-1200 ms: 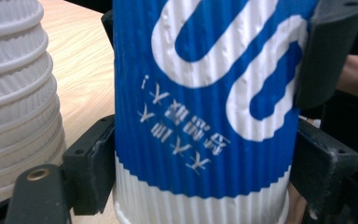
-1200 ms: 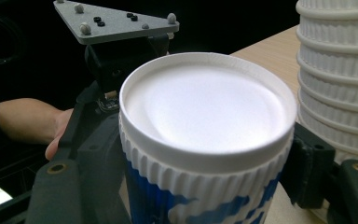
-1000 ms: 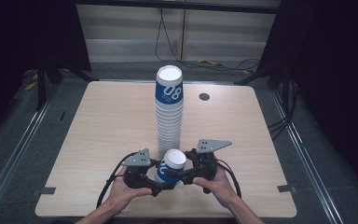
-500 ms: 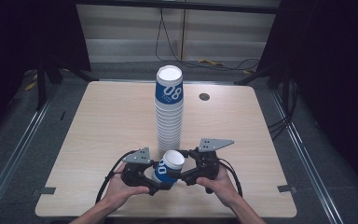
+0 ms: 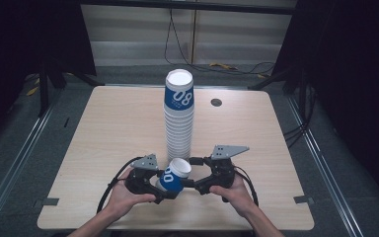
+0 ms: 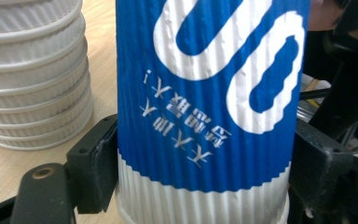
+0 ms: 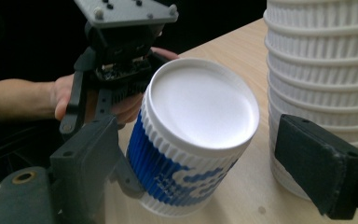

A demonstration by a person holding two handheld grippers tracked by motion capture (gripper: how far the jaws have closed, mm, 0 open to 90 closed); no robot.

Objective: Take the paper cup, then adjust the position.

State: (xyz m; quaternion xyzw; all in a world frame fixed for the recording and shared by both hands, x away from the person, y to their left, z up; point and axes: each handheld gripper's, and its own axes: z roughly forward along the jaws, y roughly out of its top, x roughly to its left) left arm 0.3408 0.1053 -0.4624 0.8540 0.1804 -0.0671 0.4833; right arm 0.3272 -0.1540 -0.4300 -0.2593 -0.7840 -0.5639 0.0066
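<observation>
Left hand (image 5: 123, 195): mine, wrapped around the left hand-held gripper near the front edge of the desk, forearm entering from the bottom of the high view.
Left hand-held gripper (image 5: 159, 186): clamped on the blue-and-white cup. In the left gripper view one black jaw presses each side of the ribbed wall, low on the cup where the blue band meets the white. A grey three-cornered plate sits on top and a black cable loops off to its left.
Blue-and-white cup (image 5: 174, 176): held clear above the desk between my two hands, tilted, with its flat white closed end turned up and toward the stack. The printing on the blue band reads inverted in the left gripper view.
Stack of cups (image 5: 178, 114): upright at mid-desk, just behind the held cup; white ribbed rims nested one over another, the top cup showing a blue band with white figures. I cannot tell whether the held cup touches the stack.
Right hand-held gripper (image 5: 196, 174): jaws spread wide apart, gripping nothing. In the right gripper view the held cup's white end sits between the two jaws, the left jaw close beside its wall and the right jaw standing off it, in front of the stack's base.
Right hand (image 5: 237, 191): mine, closed around the right hand-held gripper, just right of the cup.
Desk (image 5: 113, 123): pale wood top with a small dark round fitting toward the far right.
</observation>
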